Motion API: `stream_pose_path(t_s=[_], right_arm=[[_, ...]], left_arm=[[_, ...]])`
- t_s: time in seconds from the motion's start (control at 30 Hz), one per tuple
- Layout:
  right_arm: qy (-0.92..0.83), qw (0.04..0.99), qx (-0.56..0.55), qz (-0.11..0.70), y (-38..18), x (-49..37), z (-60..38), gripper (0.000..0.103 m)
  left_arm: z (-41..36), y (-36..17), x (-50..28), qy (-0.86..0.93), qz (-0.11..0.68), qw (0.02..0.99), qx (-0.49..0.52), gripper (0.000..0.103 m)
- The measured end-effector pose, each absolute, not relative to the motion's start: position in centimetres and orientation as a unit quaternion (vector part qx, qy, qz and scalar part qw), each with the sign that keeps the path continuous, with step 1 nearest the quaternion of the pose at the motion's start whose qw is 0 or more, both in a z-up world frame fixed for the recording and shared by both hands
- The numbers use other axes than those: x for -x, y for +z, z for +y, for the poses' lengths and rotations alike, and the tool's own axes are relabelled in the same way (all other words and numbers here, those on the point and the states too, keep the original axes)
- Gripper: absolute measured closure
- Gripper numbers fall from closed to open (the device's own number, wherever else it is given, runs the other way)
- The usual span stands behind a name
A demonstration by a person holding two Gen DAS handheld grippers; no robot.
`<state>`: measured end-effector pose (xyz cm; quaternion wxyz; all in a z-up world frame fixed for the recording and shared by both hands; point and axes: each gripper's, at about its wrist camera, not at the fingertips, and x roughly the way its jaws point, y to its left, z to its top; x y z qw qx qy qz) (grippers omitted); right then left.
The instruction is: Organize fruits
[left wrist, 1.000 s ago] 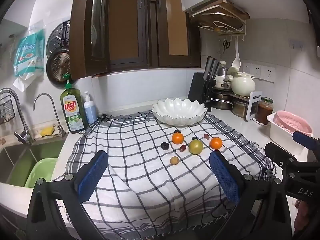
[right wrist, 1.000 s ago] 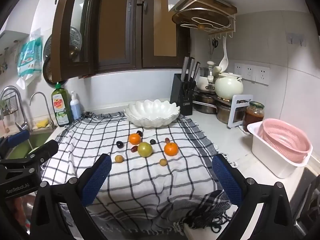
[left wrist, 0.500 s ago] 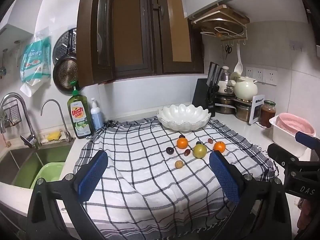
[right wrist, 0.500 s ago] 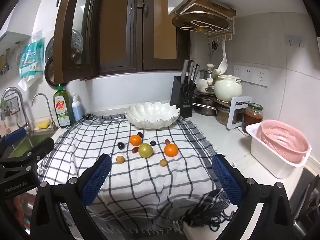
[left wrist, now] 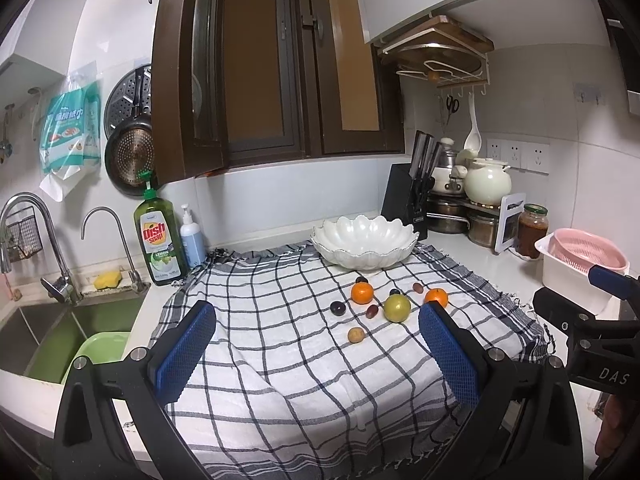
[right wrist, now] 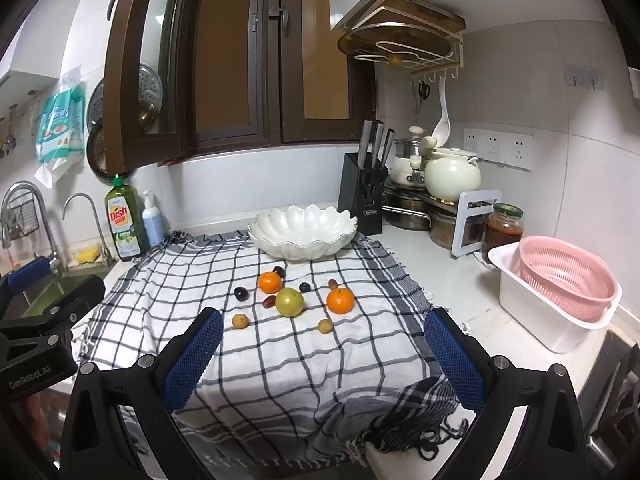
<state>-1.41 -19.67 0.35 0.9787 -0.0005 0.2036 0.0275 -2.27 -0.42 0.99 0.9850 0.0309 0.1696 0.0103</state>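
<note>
Several fruits lie on a checked cloth: two oranges, a green apple, dark plums and grapes, and two small brown fruits. Behind them stands a white scalloped bowl with nothing visible in it. In the left wrist view the same oranges, apple and bowl appear. My left gripper and right gripper both hang open above the cloth's near part, well short of the fruit, holding nothing.
A sink with taps and a green basin lies left, beside dish soap. A knife block, pots, a kettle, a jar and a pink colander in a white tub crowd the right. An open cabinet door hangs overhead.
Both cameras have pulled back and risen a little, so the fruit and bowl sit slightly farther off. Both grippers stay open; no fruit has moved.
</note>
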Motion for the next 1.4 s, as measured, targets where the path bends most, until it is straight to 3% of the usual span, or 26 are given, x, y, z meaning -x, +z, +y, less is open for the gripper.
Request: stream_pose_path(t_s=[1.4], right_arm=[[0.028,0.981,-0.005,0.192,1.2,1.7,-20.2,0.001]], left_arm=[[-1.3,2.3,2.6,-0.007,0.162,0.986,-0.030,0.000]])
